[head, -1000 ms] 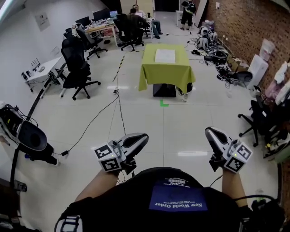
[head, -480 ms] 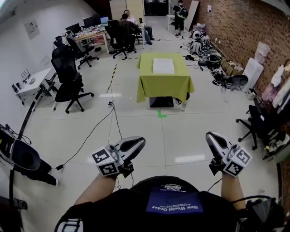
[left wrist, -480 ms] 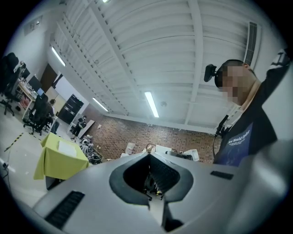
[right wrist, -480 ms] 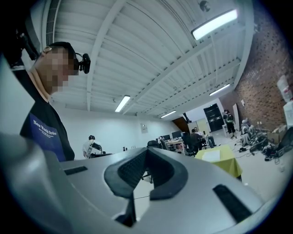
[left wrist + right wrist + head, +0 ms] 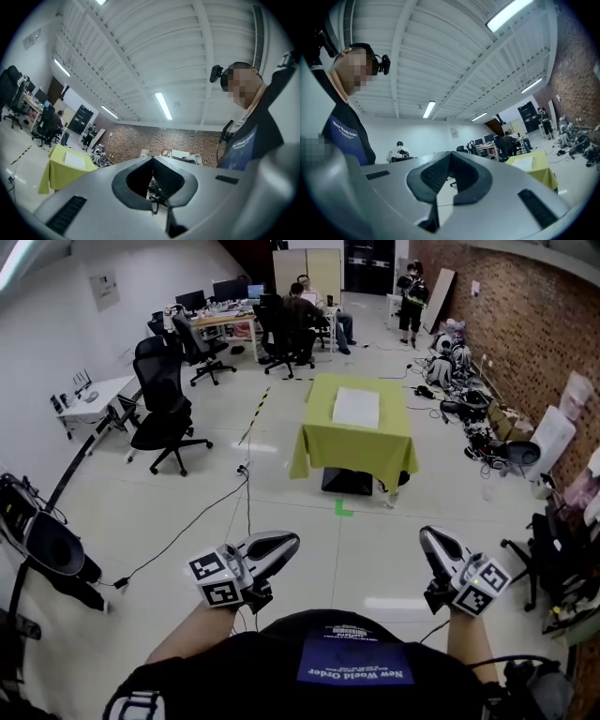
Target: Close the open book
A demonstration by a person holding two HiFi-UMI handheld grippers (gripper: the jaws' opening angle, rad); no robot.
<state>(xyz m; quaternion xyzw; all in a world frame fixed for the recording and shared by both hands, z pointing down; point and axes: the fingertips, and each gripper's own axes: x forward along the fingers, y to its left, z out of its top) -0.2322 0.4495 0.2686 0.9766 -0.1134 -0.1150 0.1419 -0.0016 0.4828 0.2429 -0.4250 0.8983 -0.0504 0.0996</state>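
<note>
Our grey left gripper and right gripper pinched together, empty; white open book on the lime-clothed table looks light, floppy; we'd lift one outer edge

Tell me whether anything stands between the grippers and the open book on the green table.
Nothing visible does. Open floor lies between the left gripper, the right gripper and the table bearing the book; only a green floor mark and a cable lie there. The office chairs stand off to the left.
</note>
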